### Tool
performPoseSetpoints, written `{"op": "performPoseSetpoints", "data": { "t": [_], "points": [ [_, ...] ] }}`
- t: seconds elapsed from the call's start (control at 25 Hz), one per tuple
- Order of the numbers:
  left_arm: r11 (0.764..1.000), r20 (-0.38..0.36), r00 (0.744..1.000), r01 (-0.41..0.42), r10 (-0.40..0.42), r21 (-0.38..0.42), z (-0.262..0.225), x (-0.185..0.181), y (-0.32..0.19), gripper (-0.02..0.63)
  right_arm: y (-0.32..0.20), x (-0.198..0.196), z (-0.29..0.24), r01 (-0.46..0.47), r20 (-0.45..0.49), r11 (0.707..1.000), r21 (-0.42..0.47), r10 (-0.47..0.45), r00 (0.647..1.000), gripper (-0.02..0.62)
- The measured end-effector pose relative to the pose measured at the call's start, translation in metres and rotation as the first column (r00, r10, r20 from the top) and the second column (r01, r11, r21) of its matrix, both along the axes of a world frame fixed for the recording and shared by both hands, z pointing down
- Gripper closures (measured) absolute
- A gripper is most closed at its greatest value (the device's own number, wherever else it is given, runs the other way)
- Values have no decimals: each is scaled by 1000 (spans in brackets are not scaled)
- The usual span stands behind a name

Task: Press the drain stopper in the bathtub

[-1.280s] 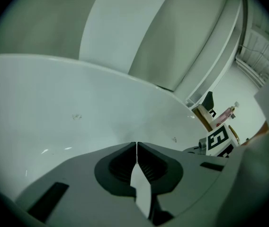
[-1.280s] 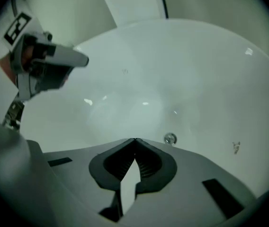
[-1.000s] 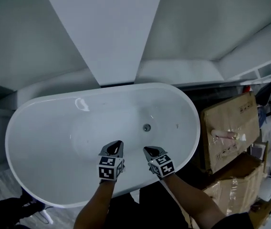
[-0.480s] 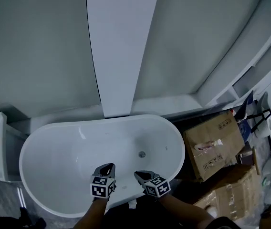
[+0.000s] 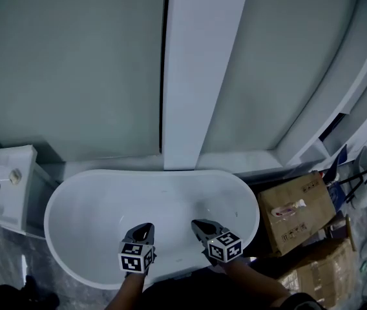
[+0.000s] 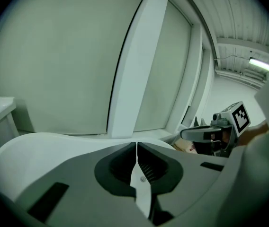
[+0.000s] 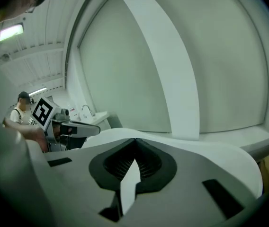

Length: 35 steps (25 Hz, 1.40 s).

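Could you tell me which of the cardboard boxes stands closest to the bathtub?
The upper box, just off the bathtub's right end, with a pinkish patch on top; the other box lies farther, toward the lower right.

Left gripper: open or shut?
Shut. In its own view the left gripper has its jaws meeting along one line, with nothing between them.

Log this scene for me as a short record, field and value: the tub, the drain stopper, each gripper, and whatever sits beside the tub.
bathtub: white, oval, seen from above
drain stopper: not made out in any view
left gripper: jaws together, nothing between them, held over the tub's near side
right gripper: jaws together, nothing between them, to the right of the left one
aim: both grippers face the wall behind the tub, not down into it
beside the tub: cardboard boxes on its right
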<state>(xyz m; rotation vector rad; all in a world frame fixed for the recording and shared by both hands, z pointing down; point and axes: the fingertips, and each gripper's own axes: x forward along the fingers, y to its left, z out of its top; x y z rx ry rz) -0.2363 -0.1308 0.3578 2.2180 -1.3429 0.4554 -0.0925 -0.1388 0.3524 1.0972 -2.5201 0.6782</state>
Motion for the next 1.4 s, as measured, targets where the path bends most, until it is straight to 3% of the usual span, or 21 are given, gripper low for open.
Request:
{"op": "performPoseSetpoints", "data": {
  "t": [0.36, 0.48, 0.64, 0.72, 1.0, 1.4],
  "points": [
    [992, -3, 997, 73, -73, 104, -60, -29, 13, 583, -4, -14, -96, -1, 141, 987, 159, -22, 990, 583],
    [983, 3, 995, 100, -102, 156, -88, -20, 11, 583, -5, -5, -132, 28, 186, 975, 219, -69, 980, 583],
    [969, 39, 992, 112, -123, 220, -117, 5, 3, 583, -5, 13, -176, 109, 219, 936, 334, -189, 957, 583],
    [962, 21, 990, 134, -142, 236, -129, 20, -3, 583, -9, 34, -193, 118, 236, 923, 366, -215, 948, 583],
    [946, 8, 989, 138, -147, 292, -170, 61, -17, 581, -27, 106, -220, 65, 243, 907, 417, -180, 953, 583],
    [936, 39, 997, 42, -59, 348, -196, 111, -44, 583, -30, 146, -235, 11, 211, 882, 471, -125, 970, 584]
  ]
}}
